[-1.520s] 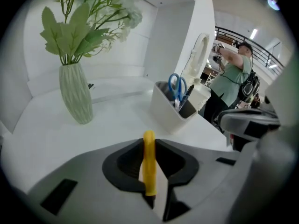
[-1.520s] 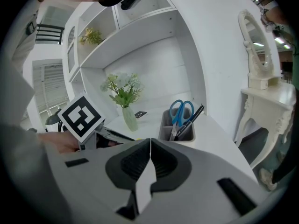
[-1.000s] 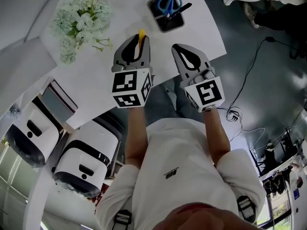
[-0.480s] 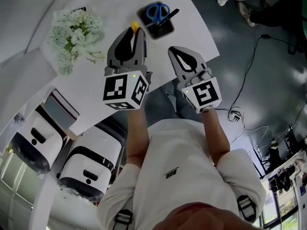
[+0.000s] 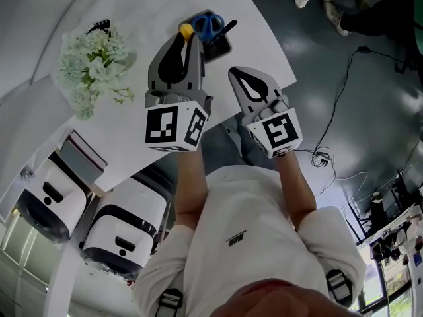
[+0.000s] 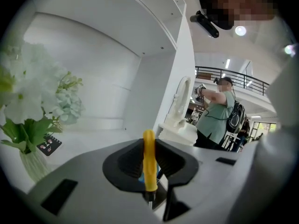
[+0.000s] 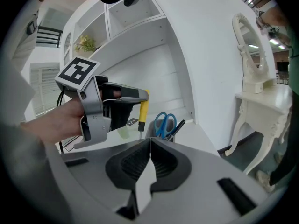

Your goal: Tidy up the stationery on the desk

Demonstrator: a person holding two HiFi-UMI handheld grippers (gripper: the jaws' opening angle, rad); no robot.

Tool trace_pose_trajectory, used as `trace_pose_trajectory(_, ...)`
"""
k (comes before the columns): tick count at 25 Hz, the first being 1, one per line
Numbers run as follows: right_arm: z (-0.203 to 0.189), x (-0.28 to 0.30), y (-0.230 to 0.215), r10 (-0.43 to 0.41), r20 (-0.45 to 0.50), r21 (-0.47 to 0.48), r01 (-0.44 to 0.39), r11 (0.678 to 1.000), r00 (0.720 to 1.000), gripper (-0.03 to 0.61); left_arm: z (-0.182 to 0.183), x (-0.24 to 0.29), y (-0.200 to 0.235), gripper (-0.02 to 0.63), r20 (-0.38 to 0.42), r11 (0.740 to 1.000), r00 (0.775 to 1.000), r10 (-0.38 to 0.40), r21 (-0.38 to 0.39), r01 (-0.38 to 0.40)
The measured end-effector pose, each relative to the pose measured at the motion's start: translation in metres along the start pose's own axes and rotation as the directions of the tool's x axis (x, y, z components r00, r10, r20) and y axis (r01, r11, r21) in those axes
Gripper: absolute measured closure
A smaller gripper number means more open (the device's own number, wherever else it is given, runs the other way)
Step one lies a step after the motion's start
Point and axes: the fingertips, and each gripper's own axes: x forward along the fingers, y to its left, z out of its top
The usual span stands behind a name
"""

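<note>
My left gripper point(image 5: 183, 39) is shut on a yellow-handled tool point(image 6: 149, 158), which it holds upright just above the grey pen holder point(image 5: 217, 44). In the right gripper view the yellow-handled tool point(image 7: 144, 109) hangs tip down beside the pen holder point(image 7: 155, 133). The holder contains blue-handled scissors point(image 5: 207, 24) and a black pen point(image 5: 225, 28). My right gripper point(image 5: 248, 78) is shut with nothing between its jaws, near the desk's front edge to the right of the left one.
A vase of white flowers point(image 5: 89, 71) stands on the white desk point(image 5: 258, 32) at the left. A small dark card point(image 6: 48, 144) lies by the vase. Two white machines point(image 5: 119, 233) sit on the floor below the desk edge. A cable point(image 5: 344, 98) runs across the floor.
My left gripper has carried the yellow-handled tool forward and to the right, from short of the pen holder to just over it. The right gripper has barely moved.
</note>
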Motion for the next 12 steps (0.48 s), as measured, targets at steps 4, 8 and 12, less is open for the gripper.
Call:
trace_pose_trajectory(4,0.000,0.003,-0.001,0.015,0.002,0.003,-0.015,1.000,1.000,0.581,0.000,0.011,-0.005,0.614,0.019,1.000,1.000,-0.006,0.020,0.006)
trace_pose_trajectory(8,0.000,0.008,-0.001,0.024,-0.001,0.008,-0.024,1.000,1.000,0.581,-0.009,0.020,-0.004,0.614,0.024,0.999,1.000,0.006,0.049,-0.007)
trace_pose_trajectory(12,-0.001,0.010,-0.002,0.029,-0.010,0.005,-0.029,1.000,1.000,0.581,-0.023,0.025,-0.002,0.614,0.007,0.998,1.000,0.020,0.064,-0.020)
